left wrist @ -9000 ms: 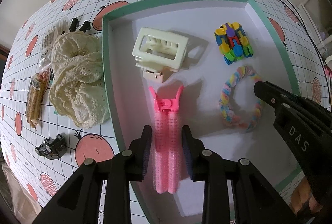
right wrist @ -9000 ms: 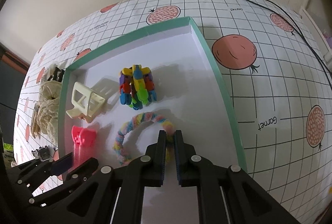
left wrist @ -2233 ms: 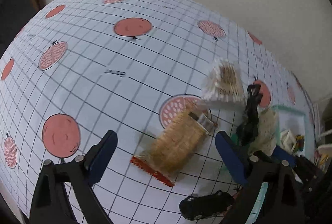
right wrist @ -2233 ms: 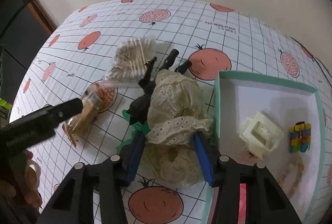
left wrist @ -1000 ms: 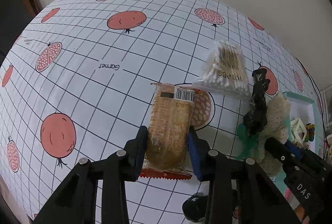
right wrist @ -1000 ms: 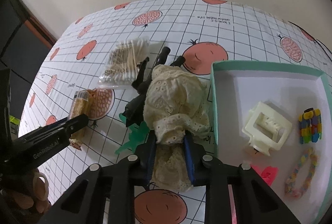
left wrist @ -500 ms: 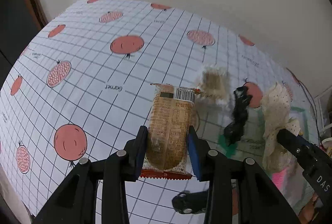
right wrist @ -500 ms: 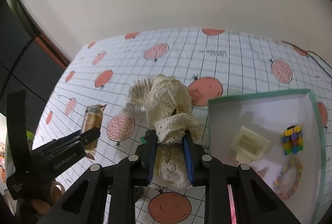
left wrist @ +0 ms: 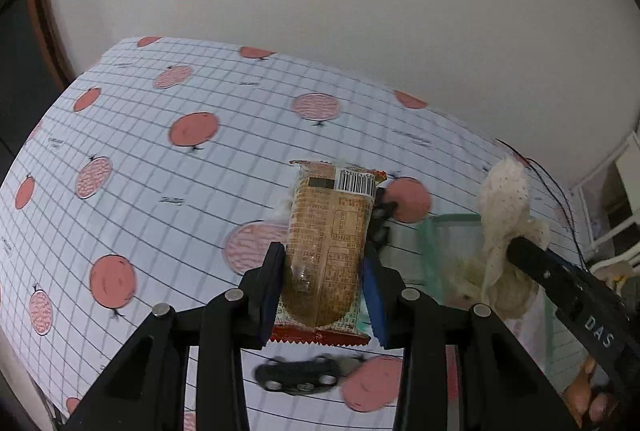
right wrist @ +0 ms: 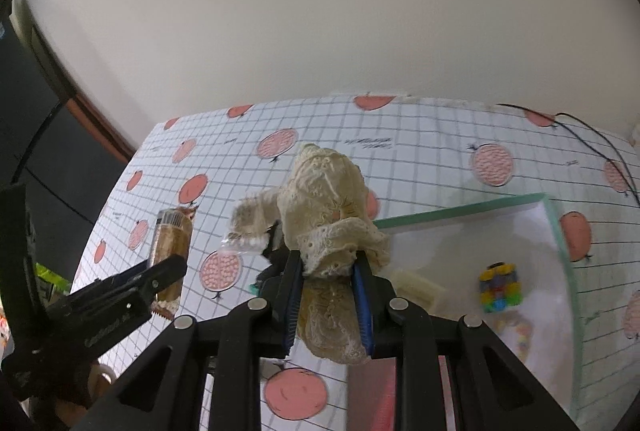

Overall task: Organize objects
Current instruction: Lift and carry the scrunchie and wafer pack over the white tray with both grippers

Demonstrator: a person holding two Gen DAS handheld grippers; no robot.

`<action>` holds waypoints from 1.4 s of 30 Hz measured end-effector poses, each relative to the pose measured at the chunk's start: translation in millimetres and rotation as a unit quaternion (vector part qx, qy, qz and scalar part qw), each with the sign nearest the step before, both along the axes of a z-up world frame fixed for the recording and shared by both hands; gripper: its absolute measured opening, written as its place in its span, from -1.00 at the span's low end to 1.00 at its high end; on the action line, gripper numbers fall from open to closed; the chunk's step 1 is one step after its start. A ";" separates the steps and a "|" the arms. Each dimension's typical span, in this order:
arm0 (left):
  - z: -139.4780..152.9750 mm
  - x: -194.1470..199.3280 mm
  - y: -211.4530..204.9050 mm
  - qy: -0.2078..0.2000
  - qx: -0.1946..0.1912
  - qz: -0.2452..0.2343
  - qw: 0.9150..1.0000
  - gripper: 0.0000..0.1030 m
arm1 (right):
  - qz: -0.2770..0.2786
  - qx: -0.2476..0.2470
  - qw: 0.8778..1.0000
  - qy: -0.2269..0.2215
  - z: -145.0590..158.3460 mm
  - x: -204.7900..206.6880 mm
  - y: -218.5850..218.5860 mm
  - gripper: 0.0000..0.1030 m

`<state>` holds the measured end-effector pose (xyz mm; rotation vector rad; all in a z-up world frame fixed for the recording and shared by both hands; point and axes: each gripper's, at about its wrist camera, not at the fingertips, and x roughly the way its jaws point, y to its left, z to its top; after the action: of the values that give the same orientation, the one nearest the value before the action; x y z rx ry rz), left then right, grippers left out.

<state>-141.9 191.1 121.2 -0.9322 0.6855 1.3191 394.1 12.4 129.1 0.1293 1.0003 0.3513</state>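
My left gripper [left wrist: 323,259] is shut on a brown snack packet [left wrist: 330,231] with a barcode at its far end, held up off the pomegranate-print tablecloth. In the right wrist view the same packet [right wrist: 172,235] shows at the left in the left gripper [right wrist: 160,271]. My right gripper [right wrist: 327,263] is shut on a cream lace scrunchie [right wrist: 328,199], which hangs above the table near the left edge of the green-rimmed tray [right wrist: 460,209]. The left wrist view shows the scrunchie [left wrist: 506,207] at the right.
In the tray lie a cream claw clip [right wrist: 416,287], a colourful block toy [right wrist: 500,285] and a pastel braided ring [right wrist: 520,335]. A bag of cotton swabs [right wrist: 244,243] and black clips [left wrist: 382,219] lie under the scrunchie. Another black clip [left wrist: 300,377] lies near the front edge.
Both grippers have risen from the table with their loads and tilted up toward the wall. The scrunchie has left the cloth and uncovered the black clips.
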 end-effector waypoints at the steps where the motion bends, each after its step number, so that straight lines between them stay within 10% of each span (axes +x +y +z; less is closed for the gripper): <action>1: 1.0 5.2 -0.3 0.000 0.001 0.001 1.000 -0.24 | -0.004 0.000 1.000 -0.002 2.2 0.4 -5.9 -0.51; 22: -3.7 124.1 -7.0 -0.032 -0.023 -0.038 0.999 -0.24 | -0.086 -0.007 0.996 -0.014 5.4 20.0 -113.9 -0.50; 42: -56.7 181.6 -5.3 -0.043 -0.093 -0.042 0.994 -0.24 | -0.118 -0.054 0.991 0.039 -53.1 33.4 -143.9 -0.50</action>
<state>39.7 185.8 64.5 -1.0922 0.7827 1.1487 427.4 -131.5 76.0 0.1621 1.0667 0.0753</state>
